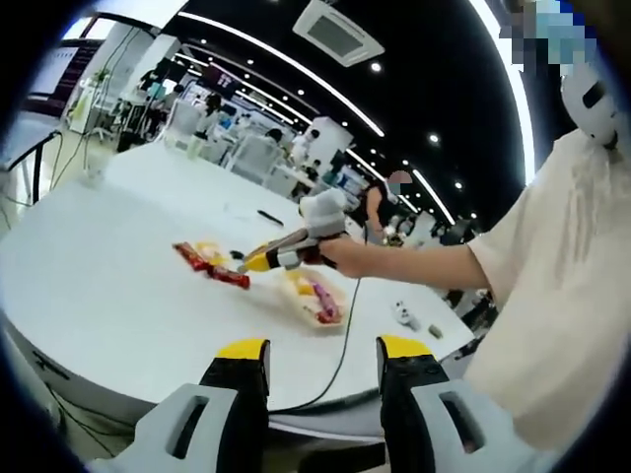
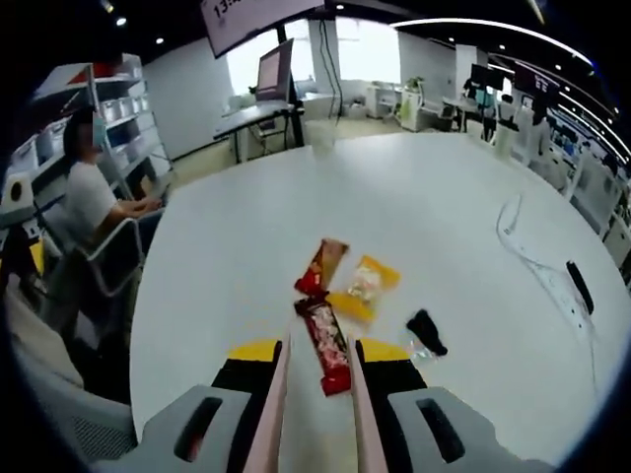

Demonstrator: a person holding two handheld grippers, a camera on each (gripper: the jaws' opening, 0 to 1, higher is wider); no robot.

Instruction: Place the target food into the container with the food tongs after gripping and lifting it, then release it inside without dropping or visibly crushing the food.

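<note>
The right gripper (image 2: 315, 367) holds pink tongs (image 2: 279, 394), whose tips straddle a red snack bar (image 2: 328, 347) lying on the white bench (image 2: 444, 227), seemingly unpinched. The left gripper (image 1: 322, 347) hovers, fingers wide, empty.

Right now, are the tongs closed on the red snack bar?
No: in the right gripper view the tongs straddle the red snack bar with gaps on both sides, and it lies flat on the table.
</note>
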